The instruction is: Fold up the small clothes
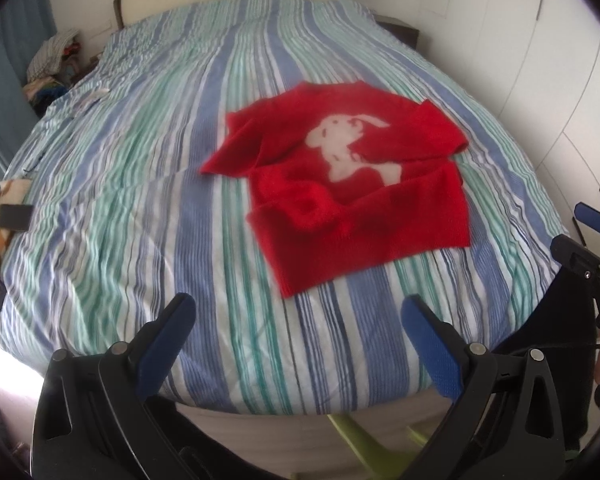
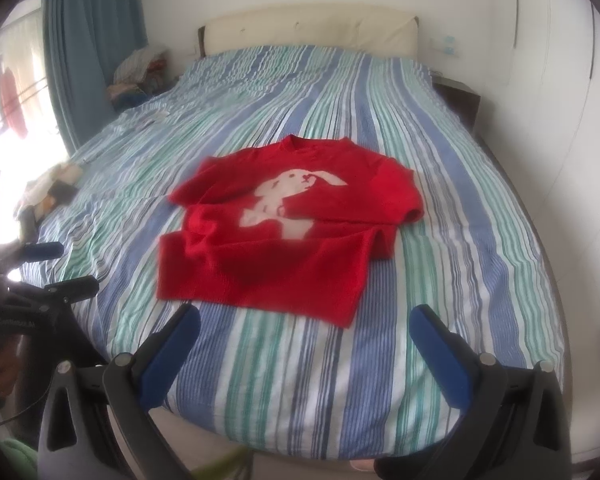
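A small red sweater [image 1: 340, 184] [image 2: 292, 232] with a white rabbit design lies front-up on the striped bedspread [image 1: 140, 200] [image 2: 440, 240], collar towards the headboard. Its sleeves are bent in over the body, and the hem faces me. My left gripper [image 1: 296, 312] hovers open over the bed's near edge, short of the hem, with nothing between its blue-padded fingers. My right gripper [image 2: 306, 320] is also open and empty, just short of the hem. Each gripper shows at the side of the other's view: the right gripper [image 1: 592, 236] and the left gripper [image 2: 56, 268].
A cream headboard [image 2: 308, 28] stands at the far end. White wardrobe doors [image 2: 560, 120] run along the right. A blue curtain [image 2: 92, 40] and a pile of clothes [image 2: 136, 72] are at the far left. Some small items [image 1: 4, 216] lie at the bed's left edge.
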A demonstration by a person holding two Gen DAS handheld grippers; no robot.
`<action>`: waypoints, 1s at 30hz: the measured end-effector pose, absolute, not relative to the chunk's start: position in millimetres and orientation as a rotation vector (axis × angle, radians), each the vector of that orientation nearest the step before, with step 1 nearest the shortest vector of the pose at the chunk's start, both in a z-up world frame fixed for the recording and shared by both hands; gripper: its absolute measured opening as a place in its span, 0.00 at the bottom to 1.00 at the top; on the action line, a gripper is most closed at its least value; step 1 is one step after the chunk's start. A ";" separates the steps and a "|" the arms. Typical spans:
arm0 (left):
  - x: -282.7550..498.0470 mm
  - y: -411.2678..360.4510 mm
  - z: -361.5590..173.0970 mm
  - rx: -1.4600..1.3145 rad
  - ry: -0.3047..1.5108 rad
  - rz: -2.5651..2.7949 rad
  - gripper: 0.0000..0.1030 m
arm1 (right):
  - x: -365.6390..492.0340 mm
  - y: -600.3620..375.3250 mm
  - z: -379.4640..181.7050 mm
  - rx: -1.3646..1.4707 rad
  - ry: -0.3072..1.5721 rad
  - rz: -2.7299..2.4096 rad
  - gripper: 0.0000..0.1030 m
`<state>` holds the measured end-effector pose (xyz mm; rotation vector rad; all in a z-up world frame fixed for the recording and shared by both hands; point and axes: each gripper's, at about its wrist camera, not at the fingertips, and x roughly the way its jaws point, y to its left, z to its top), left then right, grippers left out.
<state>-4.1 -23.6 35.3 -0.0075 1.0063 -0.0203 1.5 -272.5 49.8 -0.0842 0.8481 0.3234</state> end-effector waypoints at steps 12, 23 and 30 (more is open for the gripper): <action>-7.5 -14.9 43.2 -0.057 0.978 -0.016 0.99 | 2.1 -277.1 52.1 -0.064 0.854 0.306 1.00; -7.8 -7.2 40.5 -0.059 0.979 0.012 0.99 | 4.3 -278.7 53.6 -0.060 0.862 0.297 1.00; -4.9 -9.9 38.1 -0.042 0.990 0.022 0.99 | 2.6 -277.3 59.1 -0.049 0.843 0.301 1.00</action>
